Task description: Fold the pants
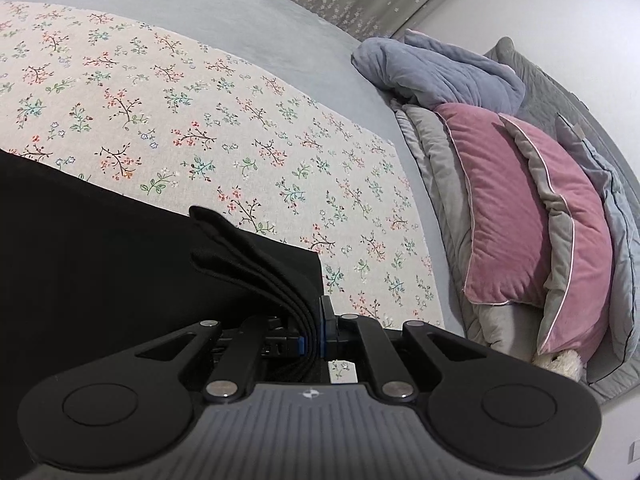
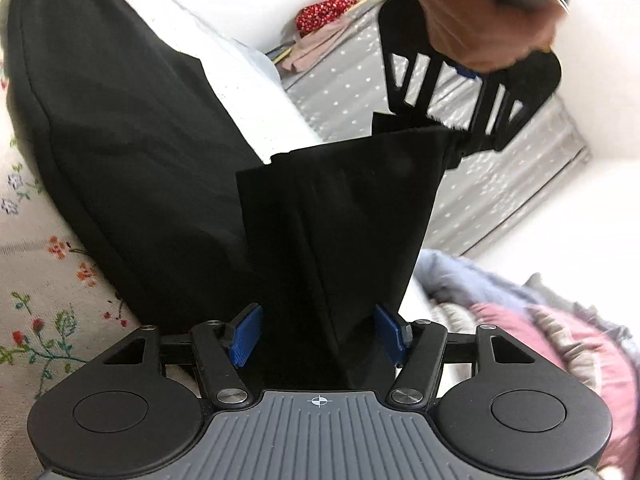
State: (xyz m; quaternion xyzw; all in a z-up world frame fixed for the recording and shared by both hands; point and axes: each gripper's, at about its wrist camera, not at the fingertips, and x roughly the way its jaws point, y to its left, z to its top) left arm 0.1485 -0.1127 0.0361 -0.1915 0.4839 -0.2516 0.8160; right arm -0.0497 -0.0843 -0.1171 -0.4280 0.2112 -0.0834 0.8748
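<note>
The left gripper (image 1: 314, 330) fingers clench stacked layers of the black fabric pants (image 1: 100, 248) above the floral bed cover (image 1: 200, 120); the right gripper (image 2: 318, 334) fingers stand released around a hanging fold.

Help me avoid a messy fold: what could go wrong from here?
The right gripper is open around the black pants, so that corner could slip out and sag. The left gripper pinches several bunched layers, which may crease or slide unevenly. The hanging cloth could drag across the floral sheet.
</note>
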